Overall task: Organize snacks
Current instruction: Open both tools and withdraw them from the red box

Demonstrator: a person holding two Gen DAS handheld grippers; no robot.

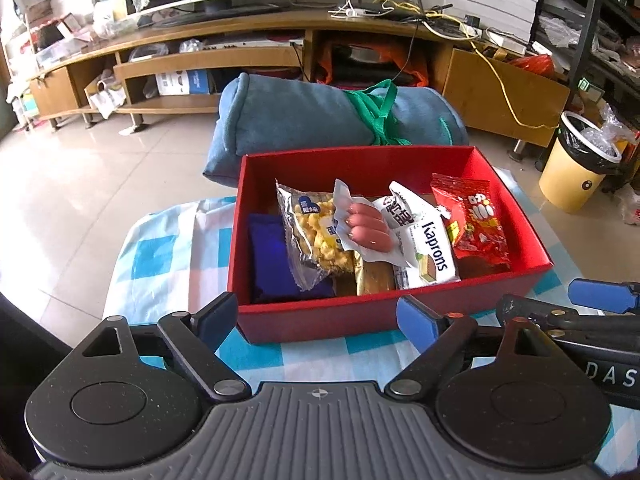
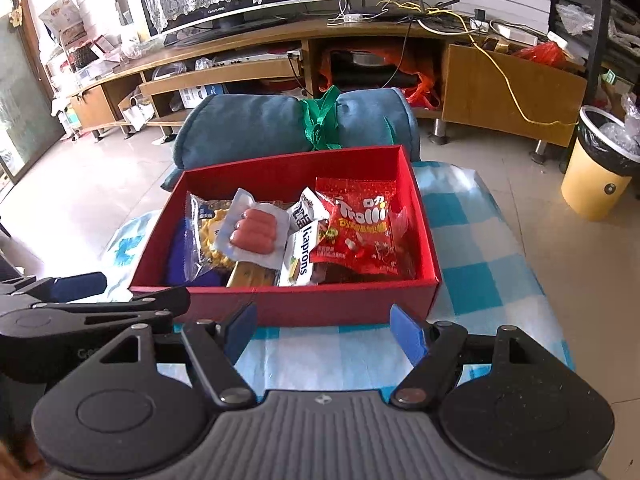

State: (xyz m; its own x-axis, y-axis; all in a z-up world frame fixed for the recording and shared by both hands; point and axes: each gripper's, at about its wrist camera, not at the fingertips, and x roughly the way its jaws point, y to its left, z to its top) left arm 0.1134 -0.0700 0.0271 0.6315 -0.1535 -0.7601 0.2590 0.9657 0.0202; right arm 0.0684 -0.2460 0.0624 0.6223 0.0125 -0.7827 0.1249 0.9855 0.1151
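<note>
My left gripper (image 1: pixel 316 316) angled down, jaws wide, empty, red box (image 1: pixel 384 318) near wall at twelve o'clock, my right gripper (image 2: pixel 324 330) partly open, empty, checked cloth (image 2: pixel 480 248) bare at two o'clock.

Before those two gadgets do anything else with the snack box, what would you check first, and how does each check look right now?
1. Left gripper empty: ok, fingers apart, nothing between them.
2. Right gripper empty: ok, fingers apart, nothing held.
3. Snacks inside the red box: ok; the sausage pack, Trolli bag, Kaprons wafers and yellow puff bag all lie within its walls.
4. Loose snacks left on the checked cloth: ok, none visible there.
5. Box fully on the cloth: ok.
6. Snacks neatly arranged: not ok, packs overlap and lean on one another.
</note>
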